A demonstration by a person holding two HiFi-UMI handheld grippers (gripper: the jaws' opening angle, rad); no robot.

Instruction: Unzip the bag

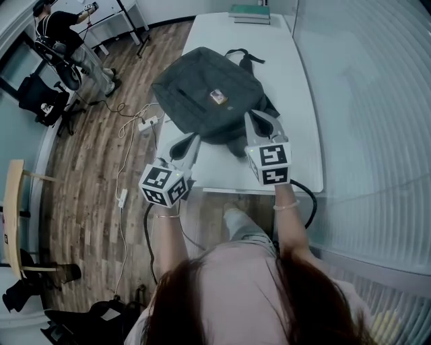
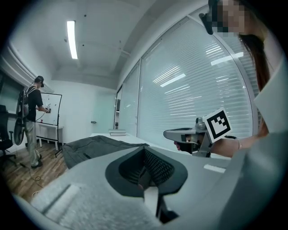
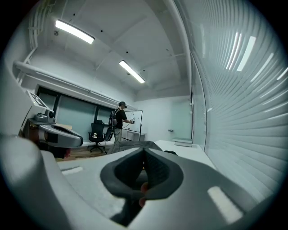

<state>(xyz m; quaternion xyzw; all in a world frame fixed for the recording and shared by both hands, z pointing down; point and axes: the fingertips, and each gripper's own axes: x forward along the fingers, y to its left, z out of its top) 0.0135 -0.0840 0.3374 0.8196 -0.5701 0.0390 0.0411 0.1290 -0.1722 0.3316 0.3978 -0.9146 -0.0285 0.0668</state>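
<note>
A dark grey bag (image 1: 209, 94) lies flat on the white table (image 1: 300, 108), a small orange label (image 1: 217, 96) on its top and a strap (image 1: 242, 57) at its far side. Both grippers hover level at the table's near end, in front of the bag, touching nothing. My left gripper (image 1: 192, 139) is off the bag's near left corner, its jaws shut and empty (image 2: 144, 150). My right gripper (image 1: 259, 118) is over the bag's near right corner, its jaws also together with nothing between them (image 3: 144, 152). The bag (image 2: 99, 146) lies ahead in the left gripper view. No zipper pull shows.
Books (image 1: 250, 13) lie at the table's far end. A blinds-covered glass wall (image 1: 370, 101) runs along the right. A person (image 1: 67, 34) stands at a whiteboard far left. A power strip with cables (image 1: 145, 123) lies on the wooden floor, left of the table.
</note>
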